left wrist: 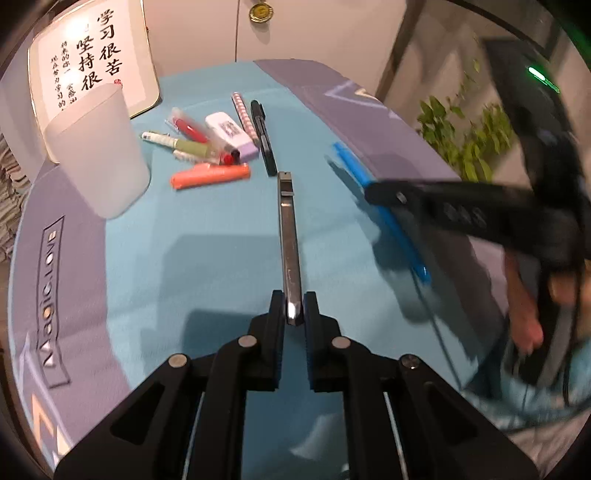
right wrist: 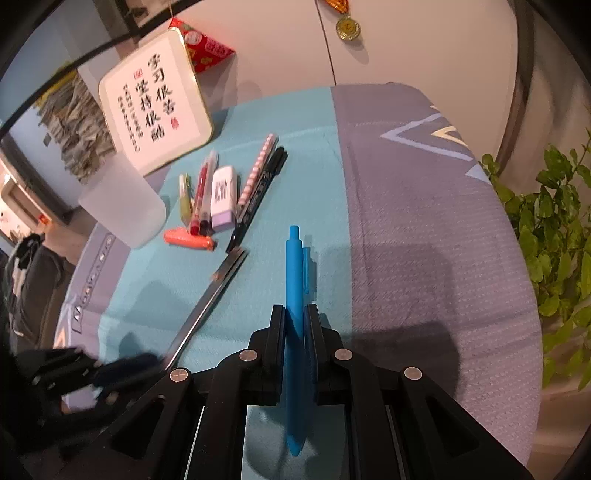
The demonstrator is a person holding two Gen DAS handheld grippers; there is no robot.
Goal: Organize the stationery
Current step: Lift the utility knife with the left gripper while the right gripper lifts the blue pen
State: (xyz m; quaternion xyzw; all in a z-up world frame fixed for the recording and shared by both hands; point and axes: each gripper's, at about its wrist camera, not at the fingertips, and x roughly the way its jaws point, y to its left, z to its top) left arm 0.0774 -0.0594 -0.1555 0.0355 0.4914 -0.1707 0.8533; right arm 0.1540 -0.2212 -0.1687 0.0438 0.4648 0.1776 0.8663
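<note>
Blue pen clamped in right claw

Cup left of the pen cluster on the mat, framed sign behind the cup

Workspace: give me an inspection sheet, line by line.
Surface: blue and grey mat.
Job's things: frosted cup upright; orange highlighter, eraser, black marker and other pens lying beside it.
Clutter: framed sign, medal.
Grippers: left gripper shut on metal ruler; right gripper shut on blue pen.
Cables: black cable, upper left.
Surroundings: green plant, white wall.
</note>
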